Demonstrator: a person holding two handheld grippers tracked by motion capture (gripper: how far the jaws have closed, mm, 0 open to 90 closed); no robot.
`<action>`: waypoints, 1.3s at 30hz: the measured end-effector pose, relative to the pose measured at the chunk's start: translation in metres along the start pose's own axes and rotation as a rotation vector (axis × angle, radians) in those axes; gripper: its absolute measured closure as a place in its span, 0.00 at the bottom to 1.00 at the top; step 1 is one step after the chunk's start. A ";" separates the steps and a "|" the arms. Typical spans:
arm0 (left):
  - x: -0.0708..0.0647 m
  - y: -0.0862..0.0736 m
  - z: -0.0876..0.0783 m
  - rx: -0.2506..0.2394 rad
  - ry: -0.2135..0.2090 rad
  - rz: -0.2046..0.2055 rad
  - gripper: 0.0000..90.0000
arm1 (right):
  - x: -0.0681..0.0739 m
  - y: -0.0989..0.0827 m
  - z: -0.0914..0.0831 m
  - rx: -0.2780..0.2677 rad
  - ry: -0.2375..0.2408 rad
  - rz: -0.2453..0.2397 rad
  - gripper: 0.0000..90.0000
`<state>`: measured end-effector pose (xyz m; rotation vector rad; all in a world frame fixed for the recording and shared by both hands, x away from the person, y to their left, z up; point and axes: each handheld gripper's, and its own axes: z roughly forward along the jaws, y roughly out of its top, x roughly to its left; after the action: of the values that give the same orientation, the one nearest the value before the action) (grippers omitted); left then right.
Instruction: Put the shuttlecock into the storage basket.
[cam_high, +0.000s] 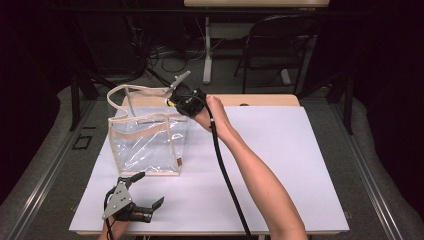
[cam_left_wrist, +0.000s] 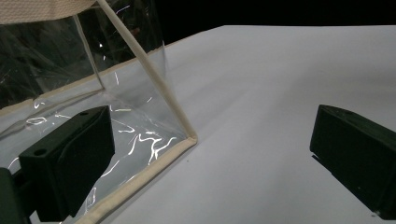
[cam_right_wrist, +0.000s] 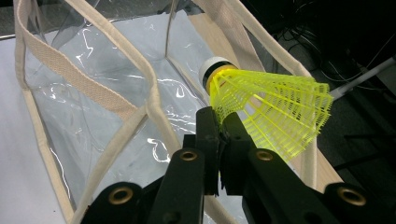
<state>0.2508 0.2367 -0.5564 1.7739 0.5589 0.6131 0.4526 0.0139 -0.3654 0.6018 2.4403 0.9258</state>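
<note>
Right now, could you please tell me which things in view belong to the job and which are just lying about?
In use:
- yellow shuttlecock, pinched in the right gripper
- clear bag, open below it
- left gripper, open near the bag's front corner

Lying about:
- black chair beyond the table
- cables on the floor

Beyond your table's far edge stands a dark folding chair (cam_high: 280, 45) on the floor — its seat faces the table. Just left of it you have a white desk leg (cam_high: 207, 50), upright, with black cables (cam_high: 165, 57) tangled on the floor beside it — all well apart from your white work surface (cam_high: 300, 165).
</note>
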 end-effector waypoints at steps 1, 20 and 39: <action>0.000 0.000 0.000 0.000 0.001 0.000 0.00 | -0.001 0.000 0.001 0.003 -0.001 0.005 0.98; -0.001 0.000 0.000 -0.002 -0.001 -0.001 0.00 | -0.005 -0.003 0.010 0.028 0.006 0.034 0.98; 0.000 0.000 0.000 -0.003 -0.001 -0.002 0.00 | -0.009 -0.006 0.021 0.056 0.014 0.050 0.98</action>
<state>0.2507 0.2360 -0.5563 1.7712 0.5583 0.6112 0.4698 0.0157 -0.3814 0.6811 2.4807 0.8866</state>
